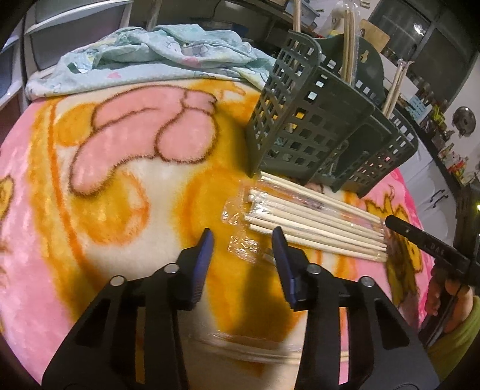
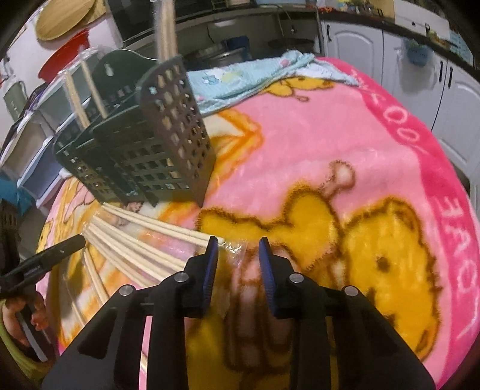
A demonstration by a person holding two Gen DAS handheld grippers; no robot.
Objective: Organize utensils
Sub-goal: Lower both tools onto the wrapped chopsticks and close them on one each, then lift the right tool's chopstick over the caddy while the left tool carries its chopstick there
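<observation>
Several wooden chopsticks (image 1: 315, 222) (image 2: 135, 240) in clear plastic wrappers lie side by side on the blanket, in front of a dark green lattice utensil holder (image 1: 315, 129) (image 2: 150, 144). A few wrapped chopsticks (image 1: 349, 45) (image 2: 166, 27) stand upright in the holder's compartments. My left gripper (image 1: 242, 240) hovers at the left ends of the pile; its jaws stand apart over a crinkled wrapper end, not pressing it. My right gripper (image 2: 238, 241) is at the opposite ends, jaws apart around a bit of clear wrapper. Each gripper's black finger shows at the edge of the other's view.
A pink and yellow cartoon blanket (image 1: 120, 150) (image 2: 330, 150) covers the round table. A crumpled light blue cloth (image 1: 150, 54) (image 2: 255, 75) lies at the far edge. White cabinets (image 2: 360, 42) and shelves surround the table. A hand in a green sleeve (image 1: 456, 324) holds the right gripper.
</observation>
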